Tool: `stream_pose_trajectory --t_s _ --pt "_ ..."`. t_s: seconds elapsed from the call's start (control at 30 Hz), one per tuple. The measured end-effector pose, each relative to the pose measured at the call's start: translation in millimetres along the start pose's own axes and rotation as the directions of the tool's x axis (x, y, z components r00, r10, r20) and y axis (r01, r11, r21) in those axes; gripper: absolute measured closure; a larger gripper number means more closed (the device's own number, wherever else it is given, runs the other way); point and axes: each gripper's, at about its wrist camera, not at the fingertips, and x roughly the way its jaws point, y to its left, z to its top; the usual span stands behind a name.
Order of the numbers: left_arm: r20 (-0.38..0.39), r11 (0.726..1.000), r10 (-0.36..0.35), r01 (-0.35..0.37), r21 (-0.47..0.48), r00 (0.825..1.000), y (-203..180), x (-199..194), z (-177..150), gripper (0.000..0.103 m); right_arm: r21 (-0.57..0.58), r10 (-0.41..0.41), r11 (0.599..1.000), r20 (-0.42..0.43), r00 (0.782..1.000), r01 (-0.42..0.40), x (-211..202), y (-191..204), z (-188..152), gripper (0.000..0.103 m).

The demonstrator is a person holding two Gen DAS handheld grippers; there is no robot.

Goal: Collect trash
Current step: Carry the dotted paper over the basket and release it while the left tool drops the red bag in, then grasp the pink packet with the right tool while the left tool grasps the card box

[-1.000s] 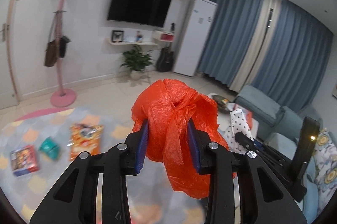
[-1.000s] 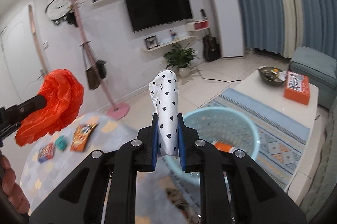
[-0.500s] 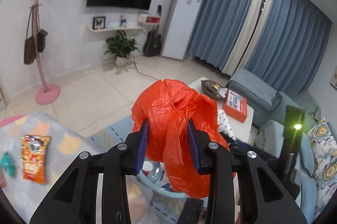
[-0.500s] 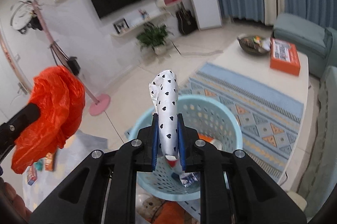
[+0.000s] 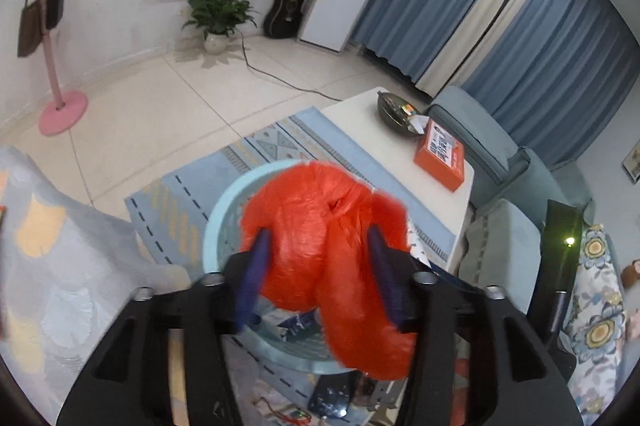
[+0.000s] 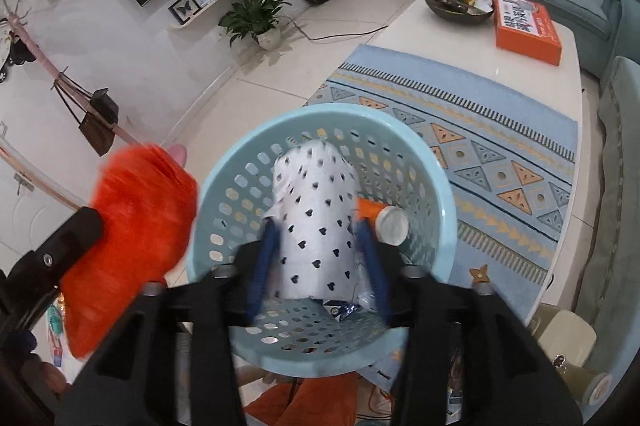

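A light blue perforated basket [image 6: 240,161] stands on the floor below both grippers; it also shows in the left wrist view [image 5: 218,226]. My left gripper [image 5: 320,278] has its jaws spread wide, with a crumpled orange plastic bag [image 5: 320,226] blurred between them, over the basket. The same bag shows at the left of the right wrist view [image 6: 132,234]. My right gripper [image 6: 320,262] is also spread open, with a white bag printed with black hearts [image 6: 316,226] between its jaws, above the basket. Several trash items lie inside, including an orange bottle [image 6: 384,218].
A white coffee table [image 6: 460,37] holds an orange box [image 6: 524,25] and a dark bowl [image 6: 456,1]. A blue patterned rug [image 6: 500,145] lies under the basket. A teal sofa [image 5: 500,161] stands right. A pink coat stand [image 5: 60,101] and a potted plant [image 5: 218,13] stand by the wall.
Both grippers have moved over the basket and tilted down. Both sets of jaws have opened wide, loosening their grip on the orange bag and the heart-print bag.
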Motion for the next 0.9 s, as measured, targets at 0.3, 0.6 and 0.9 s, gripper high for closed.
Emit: stream_pose_trajectory --t_s 0.3,0.6,0.9 --pt "0.022 1.000 -0.024 0.024 -0.012 0.999 -4 -20 -5 0.036 0.011 0.014 1.000 0.014 1.000 -0.014 -14 -4 -4 0.043" --pt "0.115 1.000 -0.021 0.021 -0.003 0.993 -3 -87 -8 0.036 -0.041 0.090 0.995 0.044 0.995 -0.088 -56 31 -16 0.040" --pt "0.233 0.998 0.025 -0.038 0.051 0.972 2 -176 -27 0.036 -0.179 0.215 0.963 0.059 0.975 -0.201 -111 91 -51 0.036"
